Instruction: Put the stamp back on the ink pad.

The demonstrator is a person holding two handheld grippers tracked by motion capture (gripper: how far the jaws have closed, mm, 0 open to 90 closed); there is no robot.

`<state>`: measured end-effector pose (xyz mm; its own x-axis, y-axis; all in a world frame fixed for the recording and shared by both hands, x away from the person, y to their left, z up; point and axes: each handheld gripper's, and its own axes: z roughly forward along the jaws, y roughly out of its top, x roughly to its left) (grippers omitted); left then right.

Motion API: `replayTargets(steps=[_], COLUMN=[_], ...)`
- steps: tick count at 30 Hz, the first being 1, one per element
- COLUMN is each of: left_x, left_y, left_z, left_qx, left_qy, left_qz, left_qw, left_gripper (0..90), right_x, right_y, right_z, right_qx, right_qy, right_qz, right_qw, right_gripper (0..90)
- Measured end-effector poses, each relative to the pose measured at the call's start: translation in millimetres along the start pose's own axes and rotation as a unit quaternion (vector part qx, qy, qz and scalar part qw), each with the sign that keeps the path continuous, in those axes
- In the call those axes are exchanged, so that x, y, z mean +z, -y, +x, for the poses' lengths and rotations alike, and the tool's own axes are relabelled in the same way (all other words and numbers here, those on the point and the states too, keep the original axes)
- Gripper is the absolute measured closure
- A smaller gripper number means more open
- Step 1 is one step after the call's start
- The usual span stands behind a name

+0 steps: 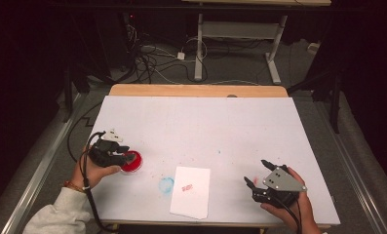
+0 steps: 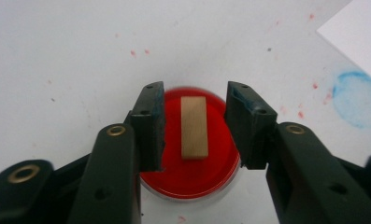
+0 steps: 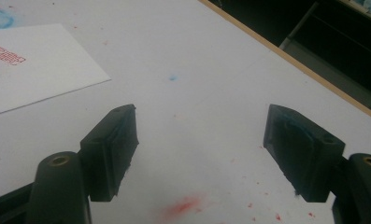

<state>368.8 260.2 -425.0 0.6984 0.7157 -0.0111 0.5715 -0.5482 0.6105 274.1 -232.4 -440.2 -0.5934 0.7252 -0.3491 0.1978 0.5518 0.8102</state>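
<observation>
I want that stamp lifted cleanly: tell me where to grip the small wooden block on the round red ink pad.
Grip the small wooden block across its two long sides, coming straight down from above. It stands narrow on the round red ink pad, and the left gripper already straddles it, open.

centre and far table (image 1: 196, 117): bare, open passage | near edge: flat paper sheet (image 1: 191, 191), no real obstacle | left: red ink pad (image 2: 192, 172) with wooden stamp (image 2: 194, 127) standing between left gripper (image 2: 195, 100) jaws
</observation>
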Motion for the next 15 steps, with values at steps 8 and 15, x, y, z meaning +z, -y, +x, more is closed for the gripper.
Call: replayTargets(steps=[8, 15], left_x=[-7.5, -9.5], left_y=[-5.5, -8.1], left_z=[-13.9, -27.0], left_qx=[0.036, 0.059], left_qy=[-0.022, -0.038], left_qz=[-0.04, -0.096], left_qw=[0.9984, 0.9929], left_gripper=[45.1, 32.5], right_x=[-0.2, -0.8], right_y=[-0.4, -0.3], right_z=[0.1, 0.0], right_qx=[0.0, 0.001], right_qy=[0.001, -0.001], right_qz=[-0.001, -0.003], right_qw=[1.0, 1.0], right_gripper=[26.6, 26.6])
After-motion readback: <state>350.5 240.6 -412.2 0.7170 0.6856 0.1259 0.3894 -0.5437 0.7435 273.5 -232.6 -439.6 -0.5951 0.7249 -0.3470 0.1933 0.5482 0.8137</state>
